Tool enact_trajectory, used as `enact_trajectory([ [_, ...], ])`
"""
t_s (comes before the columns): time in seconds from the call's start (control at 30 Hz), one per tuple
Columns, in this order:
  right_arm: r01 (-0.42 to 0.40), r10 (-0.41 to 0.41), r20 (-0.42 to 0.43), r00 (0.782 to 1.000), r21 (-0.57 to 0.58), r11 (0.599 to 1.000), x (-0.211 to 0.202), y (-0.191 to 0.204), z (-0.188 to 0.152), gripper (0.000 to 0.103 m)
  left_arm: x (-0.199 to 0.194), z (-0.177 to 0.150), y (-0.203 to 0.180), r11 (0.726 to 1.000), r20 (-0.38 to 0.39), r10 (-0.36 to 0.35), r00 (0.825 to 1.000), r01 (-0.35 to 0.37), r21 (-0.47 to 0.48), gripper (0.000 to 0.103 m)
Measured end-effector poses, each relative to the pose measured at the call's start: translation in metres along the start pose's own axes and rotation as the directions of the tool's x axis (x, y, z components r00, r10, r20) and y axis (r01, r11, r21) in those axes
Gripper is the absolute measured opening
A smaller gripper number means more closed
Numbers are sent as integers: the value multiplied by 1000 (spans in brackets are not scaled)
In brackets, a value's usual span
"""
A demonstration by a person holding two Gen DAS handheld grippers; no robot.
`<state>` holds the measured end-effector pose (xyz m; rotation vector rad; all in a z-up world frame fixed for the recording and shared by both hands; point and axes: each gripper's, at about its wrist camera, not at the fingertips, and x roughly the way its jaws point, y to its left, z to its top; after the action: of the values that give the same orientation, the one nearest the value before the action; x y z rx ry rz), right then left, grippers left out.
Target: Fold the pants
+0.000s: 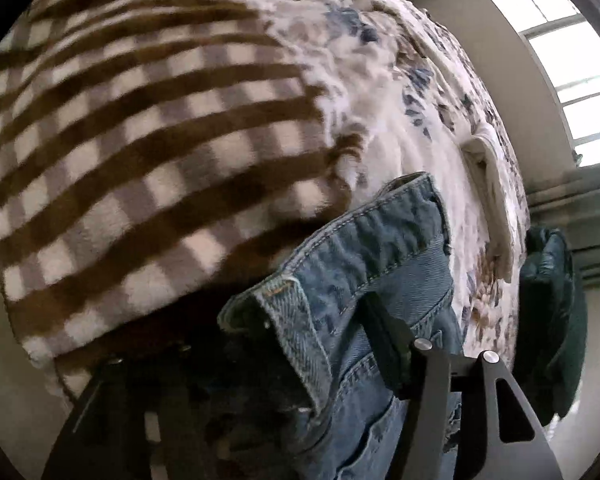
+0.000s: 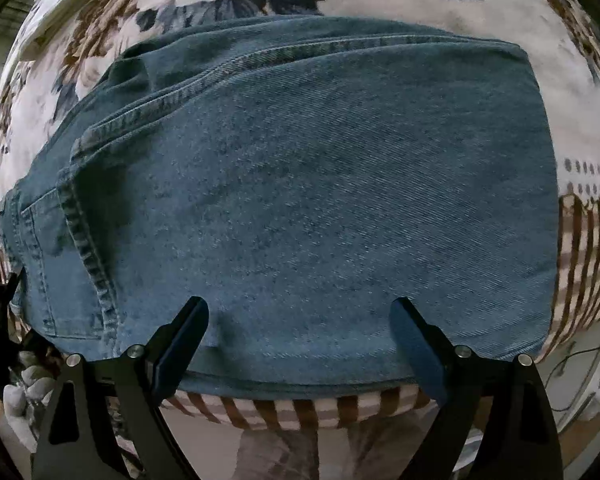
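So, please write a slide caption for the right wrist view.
Open right gripper above folded jeans on floral bedding.

The blue denim pants lie folded flat across the middle of the right wrist view, hems stacked at left.

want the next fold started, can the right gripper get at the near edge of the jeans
Probably yes: the right gripper hangs open right over the jeans, its fingers astride the near edge, nothing between.
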<state>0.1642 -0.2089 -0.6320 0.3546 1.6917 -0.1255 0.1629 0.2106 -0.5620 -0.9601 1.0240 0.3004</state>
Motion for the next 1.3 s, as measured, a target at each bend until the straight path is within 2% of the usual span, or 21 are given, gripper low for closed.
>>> enact_trajectory([
  [0.1, -1, 1, 12, 1000, 2, 1000, 1, -2, 4, 94, -15, -5, -15, 997, 35, 38, 999, -40, 63, 31],
  [0.2, 17, -17, 37, 999, -3, 1000, -5, -6, 9, 94, -39, -14, -44, 982, 91, 75, 993, -89, 166, 29],
  [0.23, 31, -31, 43, 999, -7, 999, -8, -8, 13, 94, -49, -18, -57, 972, 113, 66, 991, -90, 216, 28],
  [0.3, 73, -72, 60, 996, -24, 997, -10, -11, 17, 94, -69, -32, -87, 941, 151, 58, 987, -105, 322, 28],
  [0.4, 130, -124, 100, 987, -64, 989, -14, -14, 22, 94, -90, -56, -124, 899, 168, 23, 986, -94, 427, 27],
  [0.57, 151, -139, 143, 980, -80, 985, -28, -28, 28, 94, -105, -96, -172, 837, 152, -17, 988, -69, 543, 26],
  [0.67, 157, -141, 176, 974, -82, 984, -47, -44, 37, 94, -109, -124, -199, 786, 139, -29, 990, -64, 615, 26],
  [0.73, 144, -128, 198, 972, -73, 987, -55, -57, 39, 94, -105, -144, -218, 747, 120, -8, 993, -73, 660, 26],
  [0.8, 112, -99, 213, 972, -51, 992, -65, -73, 40, 94, -101, -161, -231, 724, 93, -12, 996, -55, 688, 26],
  [0.83, 103, -92, 219, 972, -40, 994, -71, -82, 43, 94, -98, -174, -241, 701, 69, -17, 997, -37, 713, 26],
  [0.9, 59, -56, 238, 970, -5, 998, -80, -108, 45, 94, -92, -196, -255, 672, 42, -20, 999, -17, 740, 26],
  [1.0, 48, -56, 267, 962, 35, 998, -83, -136, 28, 94, -71, -239, -275, 604, -23, -7, 1000, 23, 797, 26],
  [1.03, 25, -38, 280, 959, 51, 998, -89, -150, 27, 94, -66, -250, -280, 591, -43, -1, 999, 35, 806, 26],
  [1.1, -42, 16, 290, 957, 83, 996, -94, -180, 26, 94, -47, -279, -290, 545, -71, 39, 997, 38, 838, 26],
  [1.17, -83, 47, 290, 956, 115, 990, -90, -201, 22, 94, -32, -299, -297, 524, -92, 60, 994, 47, 851, 26],
  [1.2, -89, 46, 288, 957, 137, 987, -86, -209, 20, 94, -24, -310, -300, 503, -95, 75, 993, 45, 863, 26],
  [1.3, -66, 6, 273, 962, 212, 975, -79, -244, 11, 94, -3, -333, -306, 463, -104, 108, 989, 42, 885, 26],
])
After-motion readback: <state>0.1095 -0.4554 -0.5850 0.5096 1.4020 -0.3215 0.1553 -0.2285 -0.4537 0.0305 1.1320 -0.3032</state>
